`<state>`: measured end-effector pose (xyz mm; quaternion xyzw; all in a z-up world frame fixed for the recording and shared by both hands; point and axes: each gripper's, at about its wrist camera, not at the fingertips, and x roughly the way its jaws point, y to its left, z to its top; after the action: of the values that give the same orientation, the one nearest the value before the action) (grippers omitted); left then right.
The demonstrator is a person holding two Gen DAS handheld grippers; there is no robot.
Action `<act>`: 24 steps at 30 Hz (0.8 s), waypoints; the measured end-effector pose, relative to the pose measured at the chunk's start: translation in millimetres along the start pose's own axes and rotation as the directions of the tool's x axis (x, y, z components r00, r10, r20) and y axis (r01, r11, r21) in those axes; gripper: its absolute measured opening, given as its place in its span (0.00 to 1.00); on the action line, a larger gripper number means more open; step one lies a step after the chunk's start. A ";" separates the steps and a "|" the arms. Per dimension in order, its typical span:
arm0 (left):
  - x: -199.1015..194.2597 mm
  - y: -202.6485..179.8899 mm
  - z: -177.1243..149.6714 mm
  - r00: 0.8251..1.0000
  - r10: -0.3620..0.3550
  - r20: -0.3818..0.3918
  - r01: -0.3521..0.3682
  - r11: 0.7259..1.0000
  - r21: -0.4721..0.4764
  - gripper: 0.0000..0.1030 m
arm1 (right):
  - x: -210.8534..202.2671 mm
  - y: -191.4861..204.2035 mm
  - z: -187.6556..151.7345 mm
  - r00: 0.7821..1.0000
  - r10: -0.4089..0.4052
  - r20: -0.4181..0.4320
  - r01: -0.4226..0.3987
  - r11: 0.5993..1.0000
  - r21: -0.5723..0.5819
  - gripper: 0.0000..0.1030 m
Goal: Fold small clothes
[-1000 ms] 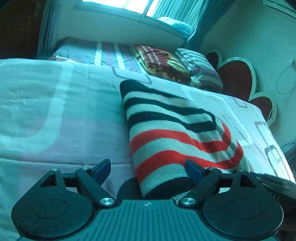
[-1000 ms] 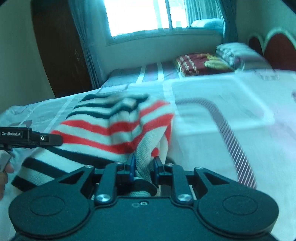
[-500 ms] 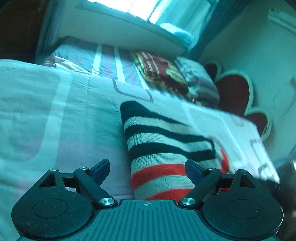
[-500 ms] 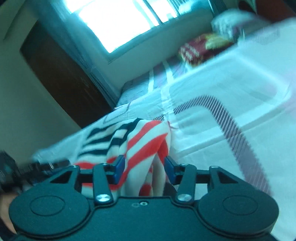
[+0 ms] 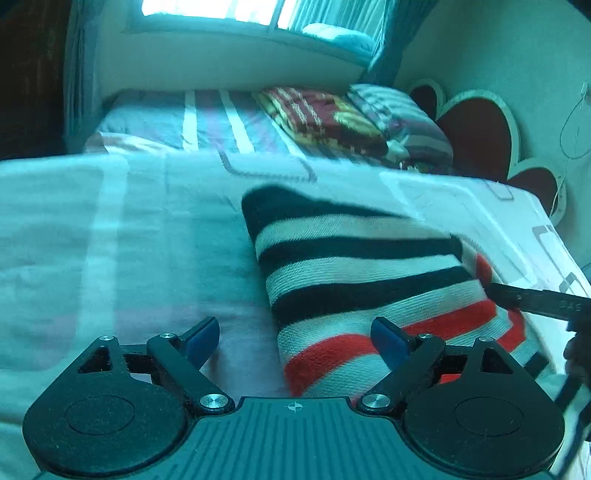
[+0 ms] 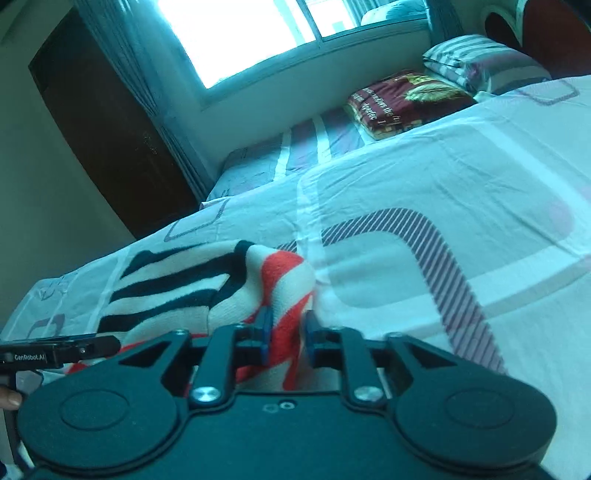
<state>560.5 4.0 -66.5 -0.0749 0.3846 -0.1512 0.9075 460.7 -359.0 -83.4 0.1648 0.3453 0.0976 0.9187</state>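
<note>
Striped knit garment (image 5: pixel 354 280), black, white and red bands, lies on the bed (image 5: pixel 129 236), folded into a thick slab; its black end points toward the far edge of the bed, its red end toward the near edge.

Left claw (image 5: pixel 295 341): jaws spread wide, holding nothing. The garment's near left edge runs between the blue fingertips (image 5: pixel 388 338); the right tip sits over the red bands, the left tip over bare sheet. Whether either tip touches the cloth cannot be told.

Right claw (image 6: pixel 286 338): jaws drawn narrow, pinching a raised fold of the garment (image 6: pixel 177 288) at its red-striped corner. The cloth bunches up between the blue pads (image 6: pixel 264 332) and drapes away to the left, where the black and white bands lie flat on the sheet.

In the left view the right claw's black finger reaches in from the right edge to the garment's right side (image 5: pixel 532 299). In the right view the left claw's labelled body shows at the lower left (image 6: pixel 55 352).

Far edge of the bed: a maroon patterned folded blanket (image 6: pixel 406 99) beside a striped pillow (image 6: pixel 484 59), under the window (image 6: pixel 236 33).
</note>
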 end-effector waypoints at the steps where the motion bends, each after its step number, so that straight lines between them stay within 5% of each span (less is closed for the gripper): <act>1: -14.5 -1.4 -3.4 0.999 -0.019 0.031 0.019 1.000 0.010 0.87 | -13.0 5.7 0.9 1.000 -0.009 0.019 0.010 1.000 -0.013 0.33; 3: -40.4 -4.5 -14.0 0.997 -0.042 0.058 0.040 0.999 0.024 0.87 | -37.9 14.8 -2.9 0.999 0.022 0.027 -0.021 0.999 -0.046 0.42; 8: -77.0 -9.5 -47.6 0.992 -0.115 0.050 0.115 0.993 0.010 0.87 | -79.3 37.4 -36.1 0.998 0.036 -0.043 -0.040 0.993 -0.107 0.43; 12: -79.2 -12.3 -62.7 0.994 -0.106 0.023 0.106 0.994 -0.008 0.87 | -82.3 41.5 -52.9 0.991 0.050 -0.121 -0.058 0.996 -0.064 0.45; 14: -74.8 -13.5 -65.7 0.996 -0.092 0.011 0.092 0.996 0.007 0.87 | -77.5 46.3 -57.6 0.991 0.017 -0.136 -0.031 0.994 -0.101 0.25; 16: -70.9 -20.0 -69.5 0.998 -0.064 -0.003 0.064 0.996 0.059 0.87 | -75.7 48.8 -60.4 0.992 -0.008 -0.129 -0.010 0.991 -0.134 0.21; 19: -69.4 -30.4 -72.3 1.000 -0.029 0.009 0.027 0.992 0.126 0.87 | -75.5 44.3 -69.8 0.991 -0.034 -0.128 0.011 0.985 -0.172 0.22; 24: -70.4 -17.9 -77.1 0.999 -0.032 0.011 0.031 0.999 0.028 0.96 | -70.8 37.5 -76.3 0.991 -0.038 -0.126 0.022 0.991 -0.130 0.28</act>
<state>454.6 9.0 -67.8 -0.0690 0.3761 -0.1704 0.9081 354.8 -327.1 -80.9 0.0933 0.3991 0.1162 0.9047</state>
